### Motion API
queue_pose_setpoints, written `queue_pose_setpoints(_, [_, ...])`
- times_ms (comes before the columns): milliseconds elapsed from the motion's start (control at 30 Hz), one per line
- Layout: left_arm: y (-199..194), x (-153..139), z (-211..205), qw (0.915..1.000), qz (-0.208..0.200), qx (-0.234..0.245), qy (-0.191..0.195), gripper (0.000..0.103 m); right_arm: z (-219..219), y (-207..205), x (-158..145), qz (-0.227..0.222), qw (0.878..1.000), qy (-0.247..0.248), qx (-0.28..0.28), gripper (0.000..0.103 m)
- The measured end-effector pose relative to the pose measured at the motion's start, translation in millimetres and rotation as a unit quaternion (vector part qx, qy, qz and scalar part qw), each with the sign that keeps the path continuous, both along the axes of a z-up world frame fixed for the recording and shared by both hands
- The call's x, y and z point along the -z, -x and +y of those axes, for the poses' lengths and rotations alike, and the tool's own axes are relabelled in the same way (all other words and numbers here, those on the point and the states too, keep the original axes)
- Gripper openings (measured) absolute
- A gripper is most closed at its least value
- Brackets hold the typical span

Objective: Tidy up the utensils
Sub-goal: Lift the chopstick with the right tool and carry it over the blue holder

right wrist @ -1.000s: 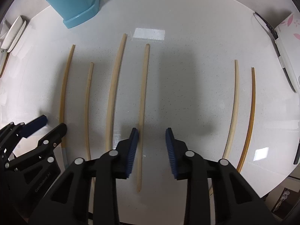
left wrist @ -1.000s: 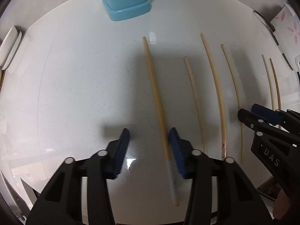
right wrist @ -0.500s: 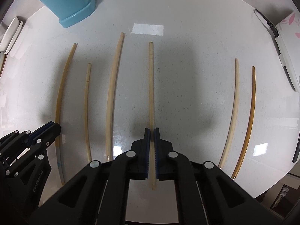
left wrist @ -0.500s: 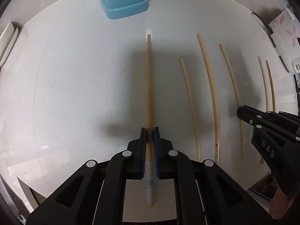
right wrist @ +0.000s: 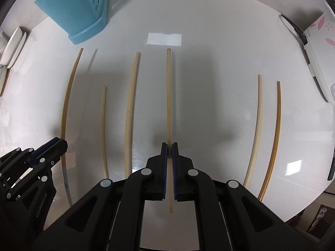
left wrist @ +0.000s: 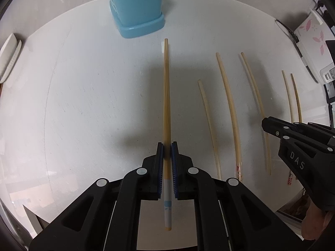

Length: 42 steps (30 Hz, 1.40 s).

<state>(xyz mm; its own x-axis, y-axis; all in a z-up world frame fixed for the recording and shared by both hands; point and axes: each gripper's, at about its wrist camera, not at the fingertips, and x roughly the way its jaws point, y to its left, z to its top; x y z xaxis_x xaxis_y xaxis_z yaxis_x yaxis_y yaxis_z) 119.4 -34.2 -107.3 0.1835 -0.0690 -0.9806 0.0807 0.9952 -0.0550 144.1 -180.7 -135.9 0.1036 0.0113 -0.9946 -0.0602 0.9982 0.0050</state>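
Left gripper point(left wrist: 167, 152): jaws closed on a long bamboo chopstick with a white-banded end point(left wrist: 166, 104); its tip points at the perforated blue plastic holder point(left wrist: 136, 6)
Right gripper point(right wrist: 169, 152): jaws pinched on a plain pale wooden chopstick point(right wrist: 168, 96), right of the holder
Progress: early, I judge; four other chopsticks lie loose on the white table point(right wrist: 209, 62), none seen in the holder

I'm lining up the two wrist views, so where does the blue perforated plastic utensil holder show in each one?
Left wrist view: the blue perforated plastic utensil holder stands at top centre, just beyond the far tip of the bamboo chopstick gripped by the left gripper.
Right wrist view: the holder sits in the upper left corner, looking tilted.
Shared landmark: the white box with pink flowers at the right edge.
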Motion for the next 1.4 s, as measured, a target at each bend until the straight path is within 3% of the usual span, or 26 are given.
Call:
queue_pose_setpoints(367, [6.2,-40.3,31.8,0.9982,-0.057,0.017,0.004,0.007,3.4,-8.1,-36.8,-0.039,0.999,-0.009,0.005,0.004])
queue_pose_setpoints(767, [-12.5,-77.2,15.8,0.9926,-0.119,0.015,0.018,0.007,8.9,-12.4,-76.1,-0.107,0.994,-0.024,0.012,0.004])
queue_pose_setpoints(1100, [-34.3,-112.6,21.3,0.9837,-0.177,-0.007,0.028,0.007,14.2,-25.5,-112.4,-0.161,0.986,-0.031,0.015,0.004])
queue_pose_setpoints(1400, [-52.7,-137.9,37.4,0.9707,-0.234,-0.025,0.048,0.007,22.4,-39.5,-139.7,-0.213,0.975,-0.062,0.001,0.004])
